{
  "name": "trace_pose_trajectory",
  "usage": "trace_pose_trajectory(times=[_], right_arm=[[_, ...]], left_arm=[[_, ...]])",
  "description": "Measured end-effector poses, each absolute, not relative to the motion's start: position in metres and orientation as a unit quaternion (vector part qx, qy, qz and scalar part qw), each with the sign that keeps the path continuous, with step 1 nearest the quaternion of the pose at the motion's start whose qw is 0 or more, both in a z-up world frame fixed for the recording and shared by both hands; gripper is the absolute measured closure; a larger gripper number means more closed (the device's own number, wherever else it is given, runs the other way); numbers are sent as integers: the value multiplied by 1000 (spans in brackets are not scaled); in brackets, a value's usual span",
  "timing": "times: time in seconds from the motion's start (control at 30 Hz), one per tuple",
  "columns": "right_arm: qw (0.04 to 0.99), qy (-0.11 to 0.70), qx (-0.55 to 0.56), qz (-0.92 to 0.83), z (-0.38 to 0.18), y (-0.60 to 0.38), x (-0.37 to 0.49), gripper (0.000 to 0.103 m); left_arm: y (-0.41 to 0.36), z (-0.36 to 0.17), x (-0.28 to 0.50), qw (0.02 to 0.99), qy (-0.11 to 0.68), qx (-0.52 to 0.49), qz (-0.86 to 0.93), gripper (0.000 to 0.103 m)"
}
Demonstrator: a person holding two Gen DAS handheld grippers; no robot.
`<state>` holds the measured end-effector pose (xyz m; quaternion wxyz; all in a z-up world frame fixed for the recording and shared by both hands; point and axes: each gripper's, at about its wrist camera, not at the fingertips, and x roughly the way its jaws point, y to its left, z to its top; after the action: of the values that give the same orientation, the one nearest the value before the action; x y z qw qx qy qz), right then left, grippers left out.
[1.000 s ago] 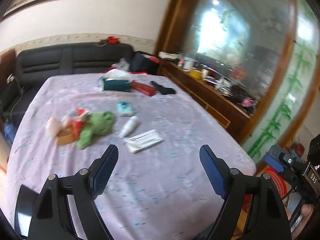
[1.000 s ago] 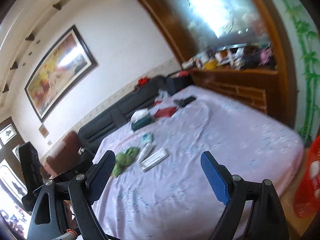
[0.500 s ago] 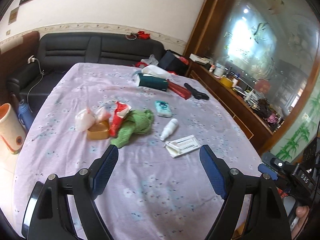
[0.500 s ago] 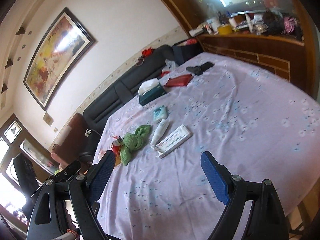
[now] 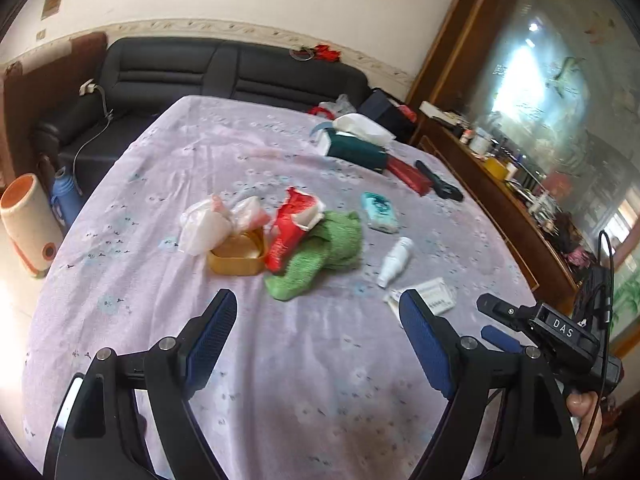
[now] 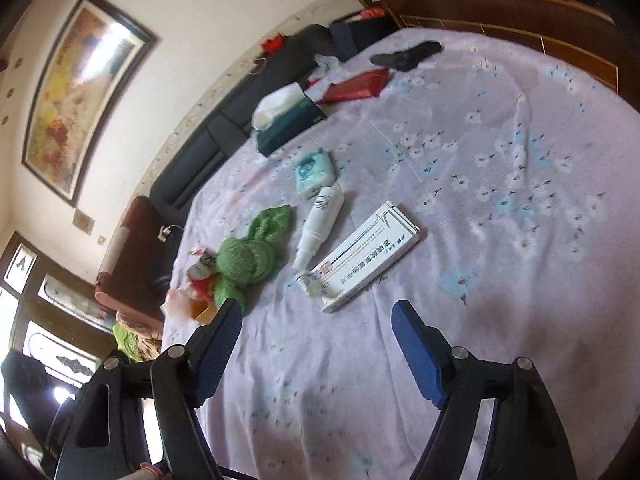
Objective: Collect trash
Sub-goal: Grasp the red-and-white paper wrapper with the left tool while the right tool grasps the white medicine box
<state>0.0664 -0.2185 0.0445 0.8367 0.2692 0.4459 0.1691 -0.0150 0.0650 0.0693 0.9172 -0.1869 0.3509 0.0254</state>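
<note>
Both cameras have closed in on the litter since the earlier frames; items sit larger in view. Left gripper [image 5: 316, 320] jaws wide, holding nothing, above the cloth-covered surface [image 5: 320, 380]. Right gripper [image 6: 316, 330] also wide and empty. Trash at mid-surface: plastic bag [image 5: 204, 226] touching a yellow tray [image 5: 236, 256], red wrapper [image 5: 290, 228] on a green cloth [image 5: 320, 256]. White bottle [image 6: 320, 226] lies just beside a white box [image 6: 368, 256].

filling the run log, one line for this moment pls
left gripper open, empty | right gripper open, empty | flat white cardboard box untouched on lilac floral tablecloth
</note>
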Motion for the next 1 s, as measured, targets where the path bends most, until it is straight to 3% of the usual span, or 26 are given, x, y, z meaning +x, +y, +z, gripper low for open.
trace_pose_trajectory(times=[0.27,0.53,0.73,0.8,0.87,1.0], right_arm=[[814,498,272,119,8,-209,118,28],[814,520,247,73,-8,-186,154,29],[832,517,201,39,-10,-168,176,24],[844,512,161,29,-11,-158,182,24],[854,505,122,22,-12,-148,183,26],[869,491,51,31,-14,-137,177,31]], left_arm=[[80,55,37,910,371,-170,66,21],[85,36,81,898,402,-163,77,23],[98,21,99,882,421,-200,74,53],[99,16,102,877,425,-212,67,73],[99,13,101,873,432,-218,59,84],[94,23,89,884,416,-208,55,88]])
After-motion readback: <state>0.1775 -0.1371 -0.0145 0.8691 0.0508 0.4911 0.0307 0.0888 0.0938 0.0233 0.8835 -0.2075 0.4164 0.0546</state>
